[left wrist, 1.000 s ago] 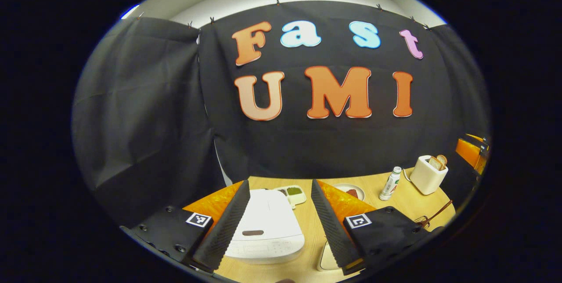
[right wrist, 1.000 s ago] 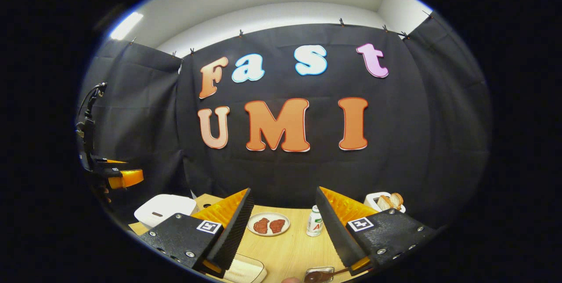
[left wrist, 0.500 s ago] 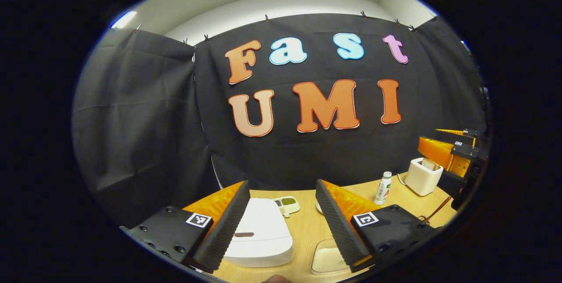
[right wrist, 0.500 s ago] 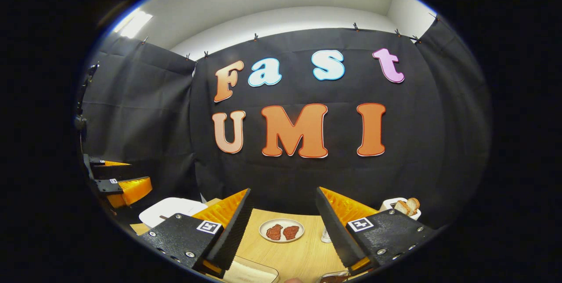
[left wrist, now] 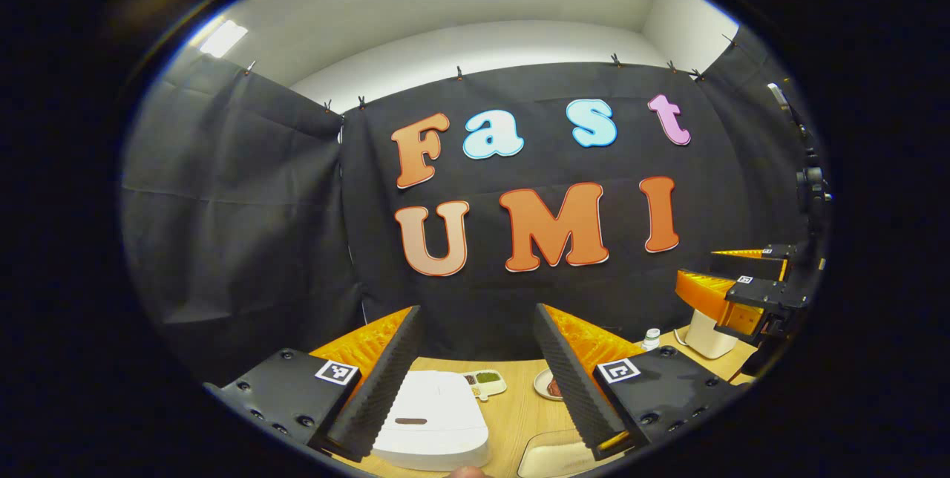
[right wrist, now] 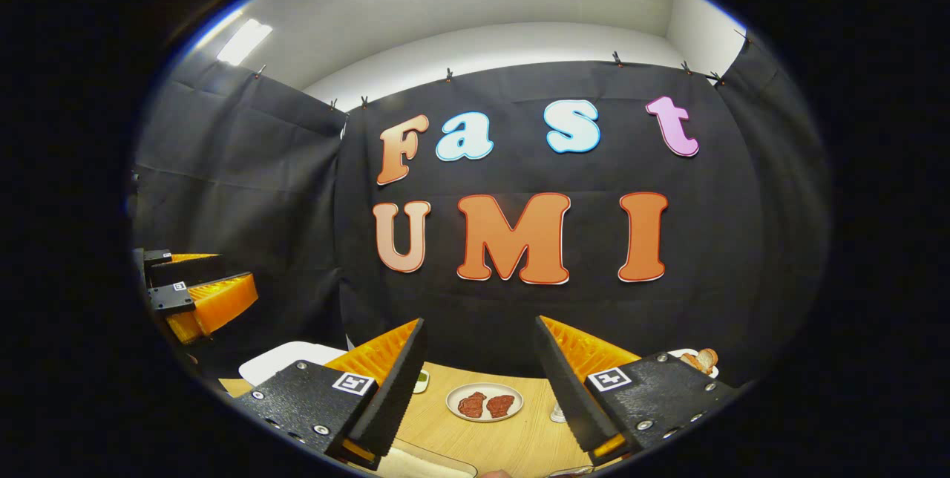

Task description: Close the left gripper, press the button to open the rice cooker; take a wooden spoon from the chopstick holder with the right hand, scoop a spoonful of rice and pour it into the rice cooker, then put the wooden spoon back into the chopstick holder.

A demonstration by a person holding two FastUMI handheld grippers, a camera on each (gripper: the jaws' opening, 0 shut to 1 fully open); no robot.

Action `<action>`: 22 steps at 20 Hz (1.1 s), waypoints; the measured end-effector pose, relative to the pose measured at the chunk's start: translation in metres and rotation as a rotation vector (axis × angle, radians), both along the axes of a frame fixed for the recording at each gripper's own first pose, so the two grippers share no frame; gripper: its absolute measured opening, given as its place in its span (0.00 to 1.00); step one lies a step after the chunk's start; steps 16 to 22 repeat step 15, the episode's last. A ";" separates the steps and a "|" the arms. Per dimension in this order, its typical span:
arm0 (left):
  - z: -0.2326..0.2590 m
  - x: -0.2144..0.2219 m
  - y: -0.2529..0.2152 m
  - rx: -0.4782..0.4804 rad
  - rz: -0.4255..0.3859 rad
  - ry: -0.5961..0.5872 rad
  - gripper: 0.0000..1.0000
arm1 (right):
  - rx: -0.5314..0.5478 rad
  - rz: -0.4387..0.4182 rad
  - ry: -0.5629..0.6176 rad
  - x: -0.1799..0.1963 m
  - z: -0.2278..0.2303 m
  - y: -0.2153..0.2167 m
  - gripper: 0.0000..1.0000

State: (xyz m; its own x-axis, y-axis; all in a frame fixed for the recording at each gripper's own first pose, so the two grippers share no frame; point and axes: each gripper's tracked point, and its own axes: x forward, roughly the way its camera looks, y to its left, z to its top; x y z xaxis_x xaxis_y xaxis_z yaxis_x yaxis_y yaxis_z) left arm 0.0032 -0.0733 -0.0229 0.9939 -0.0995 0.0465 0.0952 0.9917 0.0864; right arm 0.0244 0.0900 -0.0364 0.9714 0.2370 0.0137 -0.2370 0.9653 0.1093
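**Both grippers up in the air, rice cooker lid down**

Left gripper (left wrist: 476, 381) is wide open with nothing in it, held up above the wooden table (left wrist: 512, 418). Right below and between its fingers sits the white rice cooker (left wrist: 433, 422), lid shut. It's a rounded box whose long axis runs away from the camera toward the black cloth wall, with the dark oblong button (left wrist: 410, 421) on the near part of the lid, closest to the gripper. No brand or writing readable on it from here. The only printed stuff up close is the little black-and-white square markers on the gripper bodies.

Behind the cooker there's a small divided dish (left wrist: 486, 381) with green stuff, and a plate (left wrist: 549, 386) half hidden by the finger. A white toaster (left wrist: 707, 333) sits far right, partly behind the other gripper.

Right gripper (right wrist: 481, 381) is also wide open and empty. Its view shows a plate with two reddish-brown pieces (right wrist: 485, 402) on the table, and the cooker's corner (right wrist: 286, 355) at lower left.
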 end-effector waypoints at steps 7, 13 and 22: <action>0.000 0.002 0.002 -0.028 0.007 -0.004 0.99 | -0.022 -0.005 -0.019 -0.003 0.005 -0.004 0.89; -0.007 0.001 0.007 -0.035 0.034 0.009 0.99 | -0.021 -0.013 -0.008 -0.008 0.001 -0.006 0.89; -0.008 -0.001 0.010 -0.035 0.043 0.008 0.99 | -0.028 -0.014 -0.001 -0.008 -0.003 -0.007 0.89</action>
